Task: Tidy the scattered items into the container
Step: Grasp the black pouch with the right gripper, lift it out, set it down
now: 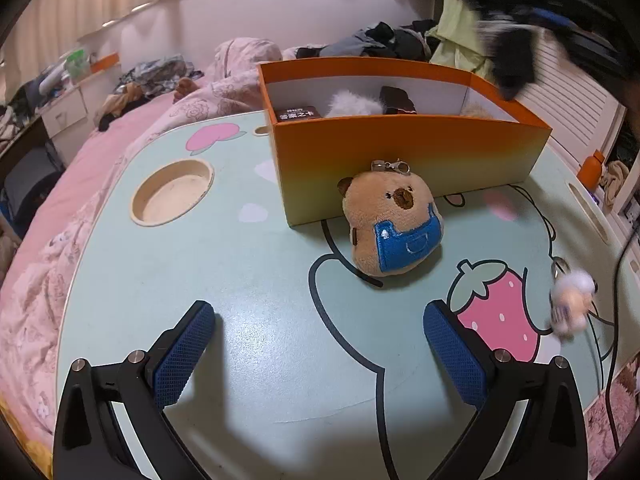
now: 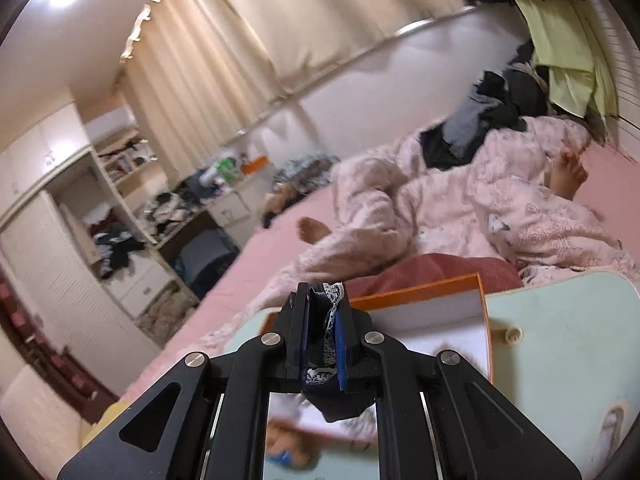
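Down along my left gripper (image 1: 318,320), the blue pads (image 1: 184,354) stand wide apart with nothing between them, hovering over the mint table (image 1: 248,280). Ahead sits the orange box (image 1: 408,160), already holding a dark card pack (image 1: 298,113), something white and fluffy (image 1: 352,104) and a brown thing (image 1: 396,100). A capybara plush (image 1: 394,220) in blue overalls lies on the table, touching the box's near wall. A small white charm (image 1: 570,300), blurred, lies off to the right beside the printed strawberry (image 1: 496,312). At the top right, my right gripper (image 1: 516,48) shows as a dark blur above the box's far corner. From my right wrist, the right gripper (image 2: 322,322) is clamped tight on a dark cloth (image 2: 338,400) with a black-and-white patterned edge, which hangs below the fingers. Beyond it lie the box (image 2: 416,292), the table edge (image 2: 560,320) and a pink bed (image 2: 260,252).
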The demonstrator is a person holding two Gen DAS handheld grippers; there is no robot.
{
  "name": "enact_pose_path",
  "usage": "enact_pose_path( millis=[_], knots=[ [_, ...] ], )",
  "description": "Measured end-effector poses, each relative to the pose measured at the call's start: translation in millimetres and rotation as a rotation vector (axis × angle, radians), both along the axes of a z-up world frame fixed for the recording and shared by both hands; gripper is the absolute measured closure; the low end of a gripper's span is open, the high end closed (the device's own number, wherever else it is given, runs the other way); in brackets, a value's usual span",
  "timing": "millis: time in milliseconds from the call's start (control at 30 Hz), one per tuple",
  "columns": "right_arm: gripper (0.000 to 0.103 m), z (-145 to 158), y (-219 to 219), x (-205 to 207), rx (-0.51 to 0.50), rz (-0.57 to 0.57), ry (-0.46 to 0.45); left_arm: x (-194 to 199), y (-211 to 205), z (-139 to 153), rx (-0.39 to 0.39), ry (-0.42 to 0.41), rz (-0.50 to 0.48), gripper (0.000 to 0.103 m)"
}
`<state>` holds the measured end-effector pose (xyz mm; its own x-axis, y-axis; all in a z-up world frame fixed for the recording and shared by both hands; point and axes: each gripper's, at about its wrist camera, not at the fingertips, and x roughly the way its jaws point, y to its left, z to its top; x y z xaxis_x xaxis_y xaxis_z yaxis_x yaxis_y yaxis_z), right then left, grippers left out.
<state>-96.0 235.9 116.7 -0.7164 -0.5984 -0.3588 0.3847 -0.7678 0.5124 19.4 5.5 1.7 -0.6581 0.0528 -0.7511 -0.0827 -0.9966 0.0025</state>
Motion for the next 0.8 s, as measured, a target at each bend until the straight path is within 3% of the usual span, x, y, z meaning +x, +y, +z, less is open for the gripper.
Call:
enact_pose_path(
  millis=[100, 267, 433, 467, 533, 567, 600, 700, 800],
  knots=[
    [0.092, -2.1, 11.7, 30.3, -0.006, 0.023, -0.011, -0.1, -0.9, -0.3, 0.0, 0.0, -0.001, 0.0],
    [0.09, -36.6, 15.4, 47.5, 0.032, 0.047, -0.157, 0.1, 0.5, -0.2, -0.001, 0.0, 0.002, 0.0],
    [0.086, -83.5, 2.0, 37.0, -0.074, 0.102, -0.286, -0.3, 0.3, -0.3, -0.001, 0.0, 0.0, 0.0],
    [0.081, -88.8, -2.0, 35.0, -0.086, 0.104, -0.301, -0.3, 0.4, -0.2, -0.001, 0.0, 0.0, 0.0],
    [0.061, -94.7, -7.3, 33.1, -0.114, 0.095, -0.323, -0.5, 0.4, -0.4, -0.001, 0.0, 0.001, 0.0],
    [0.039, -94.1, -6.7, 33.3, -0.12, 0.075, -0.325, -0.5, 0.7, -0.2, -0.001, 0.0, 0.001, 0.0],
    [0.028, -90.8, -3.5, 35.1, -0.117, 0.045, -0.316, -0.6, 0.7, -0.4, -0.001, 0.0, 0.001, 0.0],
    [0.027, -77.5, 8.9, 54.2, -0.071, -0.067, -0.213, -0.8, 0.8, -0.5, -0.001, 0.0, 0.002, 0.0],
    [0.027, -71.2, 23.1, 72.1, 0.062, -0.172, -0.162, -0.9, 0.9, -0.6, -0.001, 0.0, 0.002, 0.0]
  ],
)
